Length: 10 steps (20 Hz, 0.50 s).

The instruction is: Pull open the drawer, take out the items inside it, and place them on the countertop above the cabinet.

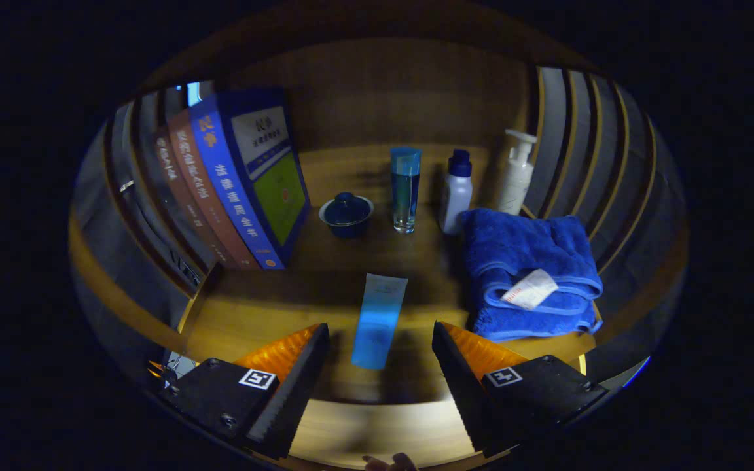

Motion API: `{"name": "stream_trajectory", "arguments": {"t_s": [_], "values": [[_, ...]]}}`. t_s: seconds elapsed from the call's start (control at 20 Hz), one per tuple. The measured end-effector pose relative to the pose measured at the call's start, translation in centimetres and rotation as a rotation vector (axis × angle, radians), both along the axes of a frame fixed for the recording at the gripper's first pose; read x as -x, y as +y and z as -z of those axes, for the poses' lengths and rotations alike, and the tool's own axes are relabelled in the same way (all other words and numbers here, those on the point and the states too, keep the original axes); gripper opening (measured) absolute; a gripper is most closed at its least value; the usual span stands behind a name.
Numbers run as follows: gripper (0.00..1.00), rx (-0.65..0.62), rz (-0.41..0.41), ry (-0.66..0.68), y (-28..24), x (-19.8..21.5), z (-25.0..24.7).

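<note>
Hand-held gripper (380,350) spread wide over a blue tube (377,320) on the wooden table (252,314).

The tube lies flat at lower centre, between the fingers, touching neither. Behind it: a lidded bowl (345,214), clear bottle (406,190), white bottles (457,191); books (246,183) upper left; folded blue towel (531,275) right.

Wooden countertop (252,314) — blue tube (378,320), folded towel (527,275), books (233,183), bottles (457,191)

Chinese characters on book spines (220,190), too blurred to read; towel tag (531,289) print illegible.
</note>
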<state>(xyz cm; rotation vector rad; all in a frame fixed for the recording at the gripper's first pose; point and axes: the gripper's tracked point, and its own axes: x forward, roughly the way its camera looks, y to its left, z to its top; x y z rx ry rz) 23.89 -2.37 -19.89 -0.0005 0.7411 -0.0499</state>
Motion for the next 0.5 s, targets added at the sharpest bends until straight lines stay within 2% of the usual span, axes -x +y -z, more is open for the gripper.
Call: {"name": "stream_trajectory", "arguments": {"t_s": [0.25, 0.5], "values": [[0.99, -0.038, -0.025, -0.235, 1.4, 7.0, -5.1], [0.99, -0.04, -0.039, -0.343, 1.7, 15.7, -5.4]]}}
